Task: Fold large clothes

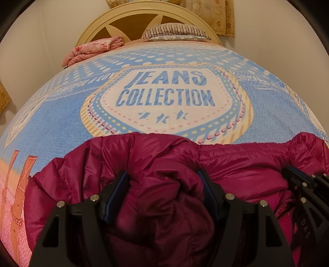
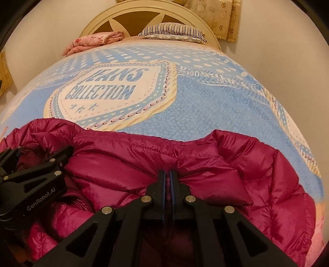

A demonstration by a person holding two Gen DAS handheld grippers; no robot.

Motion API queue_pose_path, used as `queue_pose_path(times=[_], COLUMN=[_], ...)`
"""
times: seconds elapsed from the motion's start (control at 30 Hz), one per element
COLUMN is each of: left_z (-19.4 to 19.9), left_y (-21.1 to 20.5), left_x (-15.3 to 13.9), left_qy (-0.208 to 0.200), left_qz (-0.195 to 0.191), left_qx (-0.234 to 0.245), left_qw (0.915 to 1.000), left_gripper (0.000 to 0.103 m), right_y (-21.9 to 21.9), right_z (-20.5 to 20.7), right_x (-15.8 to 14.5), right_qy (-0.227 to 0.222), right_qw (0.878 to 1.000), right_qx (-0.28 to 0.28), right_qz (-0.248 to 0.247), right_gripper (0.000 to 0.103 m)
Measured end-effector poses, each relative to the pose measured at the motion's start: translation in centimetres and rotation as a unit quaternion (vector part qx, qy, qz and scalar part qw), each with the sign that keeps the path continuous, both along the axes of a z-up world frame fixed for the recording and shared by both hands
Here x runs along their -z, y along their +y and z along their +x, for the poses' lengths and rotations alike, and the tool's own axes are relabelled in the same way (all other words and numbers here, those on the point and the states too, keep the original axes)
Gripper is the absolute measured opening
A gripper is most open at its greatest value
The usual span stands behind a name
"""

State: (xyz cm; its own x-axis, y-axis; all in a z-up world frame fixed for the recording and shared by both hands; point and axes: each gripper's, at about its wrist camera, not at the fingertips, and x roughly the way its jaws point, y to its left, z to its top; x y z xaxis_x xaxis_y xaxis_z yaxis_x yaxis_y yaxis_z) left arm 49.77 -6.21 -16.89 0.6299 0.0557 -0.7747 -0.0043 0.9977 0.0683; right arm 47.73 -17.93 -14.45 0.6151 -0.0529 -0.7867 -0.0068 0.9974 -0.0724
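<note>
I am working at the near edge of the bed, where the magenta puffer jacket (image 1: 236, 164) is lying bunched across the blue printed bedspread (image 1: 61, 123). Beyond the jacket's far hem the bedspread is running flat and bare up to the "JEANS COLLECTION" emblem (image 1: 164, 96), leaving plenty of room to spread or shift fabric.

The left gripper (image 1: 164, 184) is standing with its jaws apart, a thick roll of jacket bulging up between them; I cannot tell whether the pads are pressing on it. The right gripper (image 2: 168, 182) is pinching a thin fold of the jacket, jaws nearly together. The two tools are sitting close, side by side.

The jacket shell is glossy and slick, quilted in puffy horizontal channels, heavily creased around both tools. The bedspread is looking soft and finely pebbled. At the head, a folded pink floral quilt (image 1: 96, 49) and a striped pillow (image 1: 174, 31) are resting against the cream arched headboard (image 1: 131, 15).
</note>
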Motion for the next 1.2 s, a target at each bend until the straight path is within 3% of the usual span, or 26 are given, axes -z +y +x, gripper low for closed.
queue_pose_path(times=[0.17,0.27,0.37,0.53,0.63,0.8,0.93,0.97,1.03,1.07,1.1,1.2], left_z=[-0.3,-2.5,-5.6,-13.7,-18.2,-26.6,-32.4,-33.2,-35.4,-36.3,-37.3,-40.2], left_y=[0.5,2.1,4.3,8.9,11.0,14.7,17.2,17.5,18.6,19.0,19.2,19.0], left_x=[-0.7,-2.7,-5.0,-9.2,-10.2,-9.3,-7.7,-7.5,-7.0,-6.7,-6.5,-5.8], left_qy=[0.016,0.000,-0.019,-0.063,-0.079,-0.091,-0.086,-0.084,-0.079,-0.076,-0.075,-0.080], left_qz=[-0.011,-0.058,-0.094,-0.121,-0.119,-0.134,-0.157,-0.165,-0.185,-0.191,-0.188,-0.170], left_qx=[0.010,0.039,0.052,0.086,0.105,0.133,0.126,0.127,0.130,0.132,0.135,0.144], left_qw=[0.9998,0.9976,0.9940,0.9870,0.9842,0.9779,0.9758,0.9745,0.9709,0.9698,0.9701,0.9715], left_gripper=[0.076,0.076,0.076,0.077,0.086,0.089,0.089,0.089,0.089,0.089,0.089,0.090], right_y=[0.6,-0.5,-2.1,-5.3,-6.9,-8.8,-9.8,-10.1,-10.3,-10.5,-10.7,-10.6], right_z=[-0.8,-4.5,-7.8,-16.4,-22.7,-33.5,-39.9,-41.6,-44.4,-45.8,-47.3,-49.9], right_x=[-1.2,-4.9,-7.2,-9.9,-11.1,-11.4,-10.6,-10.4,-10.3,-10.1,-10.0,-9.0], right_qy=[0.004,-0.071,-0.077,-0.089,-0.101,-0.110,-0.097,-0.097,-0.100,-0.104,-0.113,-0.109], right_qw=[1.000,0.997,0.996,0.991,0.988,0.985,0.985,0.984,0.982,0.981,0.979,0.979], right_qx=[-0.001,0.006,0.010,0.020,0.032,0.049,0.070,0.076,0.082,0.087,0.092,0.082], right_qz=[-0.029,0.003,0.044,0.101,0.114,0.124,0.124,0.127,0.135,0.137,0.140,0.148], right_gripper=[0.004,0.004,0.004,0.004,0.004,0.005,0.006,0.009,0.032,0.063,0.081,0.081])
